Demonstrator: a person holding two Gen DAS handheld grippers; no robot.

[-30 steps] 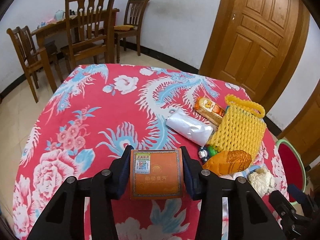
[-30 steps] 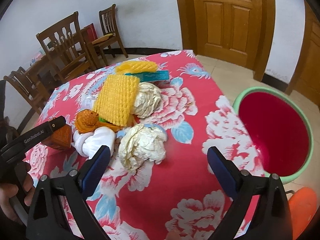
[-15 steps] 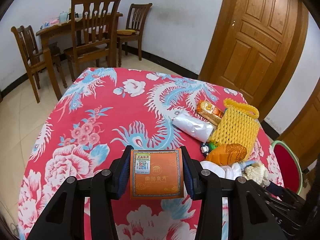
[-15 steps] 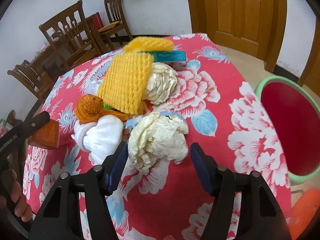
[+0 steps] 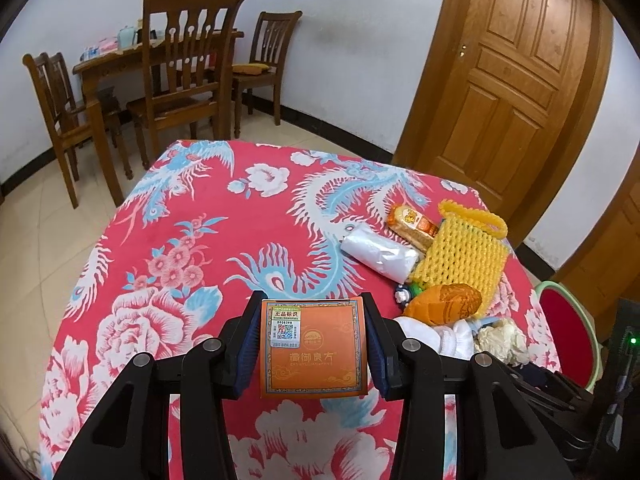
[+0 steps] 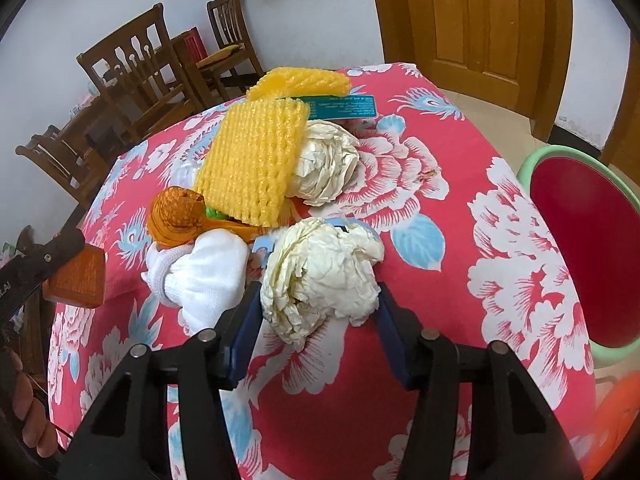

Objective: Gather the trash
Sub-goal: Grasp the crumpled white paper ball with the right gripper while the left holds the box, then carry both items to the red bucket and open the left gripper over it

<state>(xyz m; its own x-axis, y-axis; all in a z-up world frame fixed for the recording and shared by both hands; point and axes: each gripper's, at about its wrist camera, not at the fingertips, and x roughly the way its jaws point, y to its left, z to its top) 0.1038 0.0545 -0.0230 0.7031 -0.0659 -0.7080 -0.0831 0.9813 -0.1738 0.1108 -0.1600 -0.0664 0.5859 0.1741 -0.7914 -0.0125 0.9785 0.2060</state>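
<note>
**Two pieces in the grippers, most of the pile not yet cleared**

The left gripper (image 5: 312,344) is clamped on an orange box (image 5: 314,348), lower centre of the left wrist view; both blue pads press its sides and it sits clear above the floral tablecloth (image 5: 192,248).

The right gripper (image 6: 318,312) has just been closing its jaws around a crumpled cream paper ball (image 6: 320,272), lower centre of the right wrist view. The pads lie against both sides of the ball. It rests on the cloth, so the lift is judged not yet begun.

Left on the table, centre to upper centre of the right view: a white cloth bundle (image 6: 200,276), an orange wad (image 6: 176,216), a yellow foam net (image 6: 252,164), a second paper ball (image 6: 326,162), a teal packet (image 6: 344,107). The left view adds a silver wrapper (image 5: 378,254) and a snack pack (image 5: 412,226) at right of centre.

The red bin (image 6: 584,256) with a green rim stands at the right edge, off the table. No trash is visible inside it.

Judgement: early stage; two items secured, none seen deposited, at least seven left.
</note>
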